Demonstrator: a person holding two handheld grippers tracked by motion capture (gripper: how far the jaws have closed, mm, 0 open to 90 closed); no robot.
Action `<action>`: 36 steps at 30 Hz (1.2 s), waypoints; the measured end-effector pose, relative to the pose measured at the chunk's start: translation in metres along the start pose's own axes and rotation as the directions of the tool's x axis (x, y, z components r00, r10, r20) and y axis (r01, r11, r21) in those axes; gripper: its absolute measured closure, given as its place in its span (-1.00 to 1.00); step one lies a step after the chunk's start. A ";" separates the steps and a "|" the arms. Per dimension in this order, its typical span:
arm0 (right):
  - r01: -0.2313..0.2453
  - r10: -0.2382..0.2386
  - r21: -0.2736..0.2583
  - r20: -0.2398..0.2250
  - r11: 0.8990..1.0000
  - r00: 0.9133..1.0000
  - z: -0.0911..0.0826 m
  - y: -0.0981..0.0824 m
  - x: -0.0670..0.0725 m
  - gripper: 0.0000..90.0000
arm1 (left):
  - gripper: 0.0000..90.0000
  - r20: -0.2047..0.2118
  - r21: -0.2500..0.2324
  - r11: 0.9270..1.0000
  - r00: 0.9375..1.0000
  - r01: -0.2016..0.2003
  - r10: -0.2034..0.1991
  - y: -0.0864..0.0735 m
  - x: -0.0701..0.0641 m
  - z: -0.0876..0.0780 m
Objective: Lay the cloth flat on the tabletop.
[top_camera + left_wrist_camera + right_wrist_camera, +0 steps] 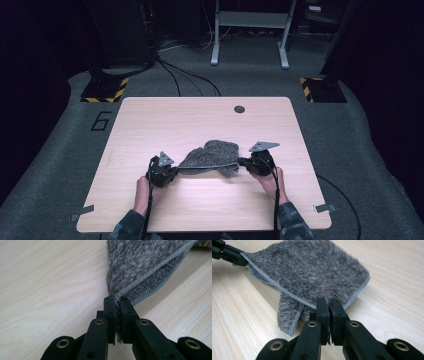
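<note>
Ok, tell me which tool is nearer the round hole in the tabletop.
Right. The right tool grips the grey towel almost straight below the round hole; the left tool clamps the towel's other end, farther left.

Bright table (pixel 200 195) under overhead light, dark surroundings, soft shadows beneath cloth (pixel 312 272), far edges perhaps slightly blurred

Left claw (pixel 176 170), right claw (pixel 241 162) clamped

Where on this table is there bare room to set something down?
The table is bare behind the grey cloth, up to the round hole, and along both side edges. It is crowded near the front, where both grippers pinch the cloth.
</note>
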State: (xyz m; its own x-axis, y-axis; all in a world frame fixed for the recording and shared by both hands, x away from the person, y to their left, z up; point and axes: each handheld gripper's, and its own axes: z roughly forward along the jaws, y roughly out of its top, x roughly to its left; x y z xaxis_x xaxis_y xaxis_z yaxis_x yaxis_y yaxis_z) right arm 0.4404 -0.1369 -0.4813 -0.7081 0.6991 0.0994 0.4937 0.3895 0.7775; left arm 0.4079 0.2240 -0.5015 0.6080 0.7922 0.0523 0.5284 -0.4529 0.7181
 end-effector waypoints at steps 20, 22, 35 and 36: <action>0.127 -0.087 -0.230 0.175 0.965 0.981 -0.077 0.060 0.021 0.97 | 0.90 -0.116 -0.187 0.969 0.983 -0.160 0.140 0.077 0.001 -0.070; 0.135 -0.089 -0.251 0.184 0.958 0.979 -0.089 0.061 0.026 0.97 | 0.90 -0.114 -0.202 0.962 0.980 -0.182 0.162 0.081 -0.005 -0.082; 0.162 -0.095 -0.239 0.269 0.957 0.958 -0.103 0.105 0.023 0.97 | 0.89 -0.114 -0.092 0.960 0.960 -0.265 0.254 0.124 0.017 -0.073; 0.123 -0.072 -0.176 0.269 0.977 0.960 -0.069 0.121 -0.001 0.95 | 0.81 -0.119 -0.041 0.968 0.963 -0.248 0.242 0.130 0.029 -0.052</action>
State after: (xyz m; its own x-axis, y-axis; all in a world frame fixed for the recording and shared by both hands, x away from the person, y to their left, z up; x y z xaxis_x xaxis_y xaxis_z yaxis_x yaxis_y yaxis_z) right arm 0.4658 -0.1322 -0.3444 -0.5802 0.8044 -0.1278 0.3065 0.3610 0.8807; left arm 0.4639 0.2094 -0.3706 0.6430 0.7019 0.3064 0.3366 -0.6183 0.7102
